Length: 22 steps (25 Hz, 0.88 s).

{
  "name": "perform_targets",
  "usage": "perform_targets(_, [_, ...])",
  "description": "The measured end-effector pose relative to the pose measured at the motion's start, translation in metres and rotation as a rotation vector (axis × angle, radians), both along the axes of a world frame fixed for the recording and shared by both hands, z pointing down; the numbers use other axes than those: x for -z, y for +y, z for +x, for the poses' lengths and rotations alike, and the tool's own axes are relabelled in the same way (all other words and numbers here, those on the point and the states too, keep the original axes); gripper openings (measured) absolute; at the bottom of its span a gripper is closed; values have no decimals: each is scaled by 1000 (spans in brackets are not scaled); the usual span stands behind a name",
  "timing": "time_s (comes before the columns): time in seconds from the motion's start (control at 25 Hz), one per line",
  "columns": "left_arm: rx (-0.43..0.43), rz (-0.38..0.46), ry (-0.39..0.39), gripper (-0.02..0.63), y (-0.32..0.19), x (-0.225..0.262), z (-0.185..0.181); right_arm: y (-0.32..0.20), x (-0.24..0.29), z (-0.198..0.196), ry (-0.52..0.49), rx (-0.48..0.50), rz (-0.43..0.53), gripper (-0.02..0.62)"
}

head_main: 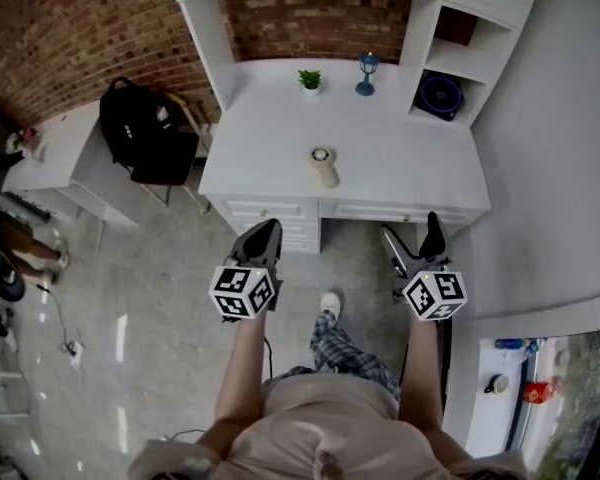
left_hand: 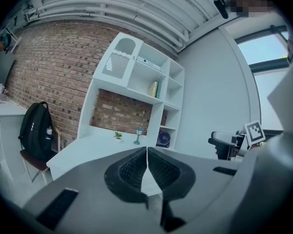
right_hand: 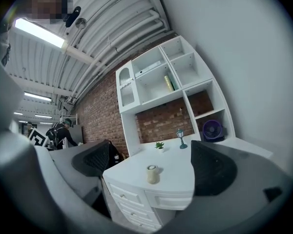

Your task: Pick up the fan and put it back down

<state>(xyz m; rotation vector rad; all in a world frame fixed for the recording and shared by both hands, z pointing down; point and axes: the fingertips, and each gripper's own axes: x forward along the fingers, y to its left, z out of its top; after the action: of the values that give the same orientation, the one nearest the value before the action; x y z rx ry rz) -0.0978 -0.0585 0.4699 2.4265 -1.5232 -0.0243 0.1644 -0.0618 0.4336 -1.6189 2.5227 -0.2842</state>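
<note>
Here, a small cream handheld fan (head_main: 323, 165) lies mid-counter (head_main: 405, 158), well ahead of both grippers. It is probably light, rigid and smooth, best held by its handle. Left gripper (head_main: 272, 225) jaws are pressed together, right gripper (head_main: 410, 225) jaws spread, both empty. Only the right gripper view frames the fan.

My left gripper (head_main: 266, 230), right gripper (head_main: 412, 230): dark grey tapered jaws, black ribbed pads (left_hand: 132, 172), white cube (head_main: 245, 290) with black square markers behind each. Wearing pale beige shirt (head_main: 320, 423), grey checked trousers (head_main: 345, 350), white shoe (head_main: 330, 303).
</note>
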Motion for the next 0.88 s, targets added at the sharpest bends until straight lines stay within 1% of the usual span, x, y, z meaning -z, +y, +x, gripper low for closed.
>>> perform_targets(0.28, [37, -13, 0, 31, -86, -2, -6, -93, -7, -14, 8, 47, -26, 514])
perform_targets(0.52, [59, -5, -2, 31, -155, -2, -6, -167, -13, -25, 18, 84, -37, 514])
perform_targets(0.64, [74, -14, -4, 31, -175, -4, -10, -192, -14, -32, 16, 97, -48, 514])
perform_targets(0.88, [85, -38, -9, 31, -202, -6, -26, -226, -20, -49, 20, 117, -81, 514])
